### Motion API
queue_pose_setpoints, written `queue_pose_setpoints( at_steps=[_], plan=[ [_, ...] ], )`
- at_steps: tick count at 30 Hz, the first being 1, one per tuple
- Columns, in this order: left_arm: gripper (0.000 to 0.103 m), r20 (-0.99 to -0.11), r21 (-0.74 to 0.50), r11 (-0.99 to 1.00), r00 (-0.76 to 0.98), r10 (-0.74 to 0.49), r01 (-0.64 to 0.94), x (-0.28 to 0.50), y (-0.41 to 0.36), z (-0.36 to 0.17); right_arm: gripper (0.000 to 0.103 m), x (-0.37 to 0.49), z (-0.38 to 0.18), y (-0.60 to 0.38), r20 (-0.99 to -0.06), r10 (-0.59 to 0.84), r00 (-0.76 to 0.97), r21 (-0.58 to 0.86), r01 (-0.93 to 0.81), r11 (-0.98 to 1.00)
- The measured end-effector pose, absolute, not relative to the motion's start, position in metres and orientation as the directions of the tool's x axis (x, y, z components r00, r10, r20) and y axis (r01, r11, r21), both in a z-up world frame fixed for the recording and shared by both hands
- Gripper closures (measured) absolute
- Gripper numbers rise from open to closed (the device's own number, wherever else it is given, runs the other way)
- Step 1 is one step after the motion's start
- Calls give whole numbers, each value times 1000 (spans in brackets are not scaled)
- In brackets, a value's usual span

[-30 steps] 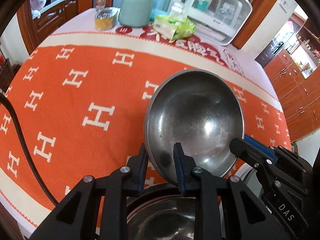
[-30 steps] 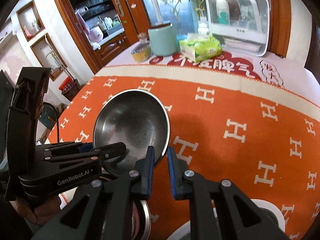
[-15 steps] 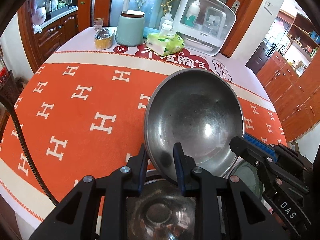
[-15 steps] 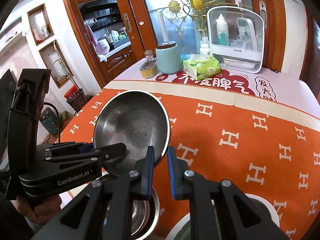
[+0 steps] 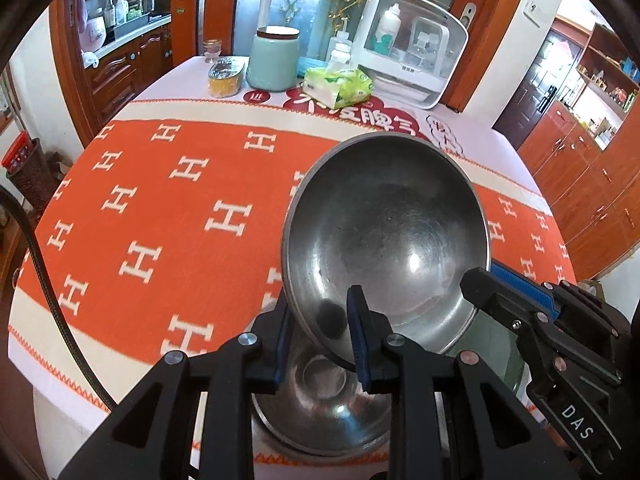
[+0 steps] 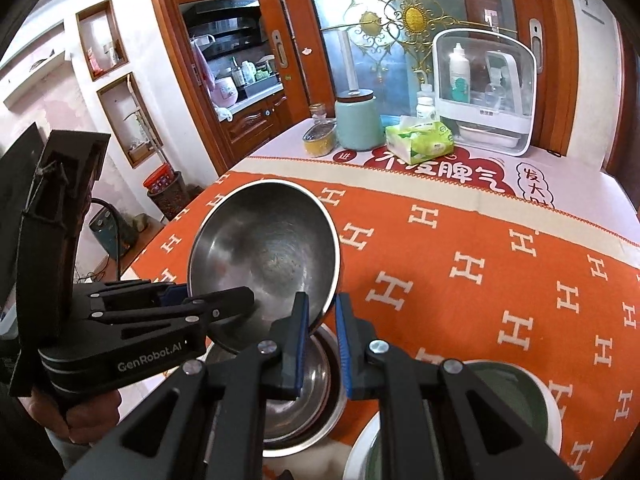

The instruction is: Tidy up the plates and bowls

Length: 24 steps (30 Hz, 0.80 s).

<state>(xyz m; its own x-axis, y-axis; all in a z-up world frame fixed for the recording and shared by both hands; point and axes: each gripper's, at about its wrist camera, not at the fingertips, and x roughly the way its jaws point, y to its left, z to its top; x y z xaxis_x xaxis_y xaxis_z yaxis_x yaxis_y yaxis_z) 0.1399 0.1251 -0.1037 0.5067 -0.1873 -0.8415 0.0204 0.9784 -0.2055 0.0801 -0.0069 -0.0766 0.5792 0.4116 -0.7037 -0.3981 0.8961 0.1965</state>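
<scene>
A steel bowl (image 5: 384, 236) hangs tilted above the orange tablecloth (image 5: 160, 216), its hollow facing me. My left gripper (image 5: 320, 320) is shut on its near-left rim. My right gripper (image 5: 480, 276) is shut on the rim at the right. In the right wrist view the same steel bowl (image 6: 264, 256) sits between my right gripper (image 6: 322, 308) and my left gripper (image 6: 208, 294), which a hand (image 6: 52, 412) holds. Below the lifted bowl, a stack of steel bowls (image 5: 324, 392) (image 6: 304, 384) rests at the table's front edge. A green bowl with a white rim (image 6: 504, 400) stands to the right of the stack.
At the far end of the table stand a mint canister (image 5: 274, 60), a green tissue pack (image 5: 338, 86), a white storage box (image 5: 412, 48) and a small yellow container (image 5: 224, 78). Wooden cabinets (image 5: 580, 168) flank the table on the right.
Both grippers have risen and drawn back toward the front edge with the steel bowl still between them. The stack of bowls beneath has come further into view.
</scene>
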Motion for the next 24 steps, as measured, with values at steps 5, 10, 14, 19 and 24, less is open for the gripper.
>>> queue_pose_setpoints(
  at_steps=[5, 10, 14, 19, 24],
  plan=[
    [79, -848, -201, 980, 498, -179, 11, 125, 128, -104, 89, 67, -77, -4, -704, 414, 577, 195, -404, 894],
    [79, -868, -194, 981, 465, -177, 11, 113, 130, -110, 89, 58, -85, -1, -730, 404, 552, 206, -385, 900],
    [79, -883, -195, 981, 435, -178, 5, 105, 133, -117, 89, 52, -90, 2, -749, 390, 536, 202, -376, 904],
    [79, -901, -197, 980, 396, -179, -6, 102, 134, -126, 88, 50, -96, 3, -771, 377, 512, 194, -376, 906],
    [78, -910, -202, 979, 372, -183, -14, 101, 132, -132, 88, 49, -100, 0, -779, 388, 492, 210, -378, 902]
  ],
)
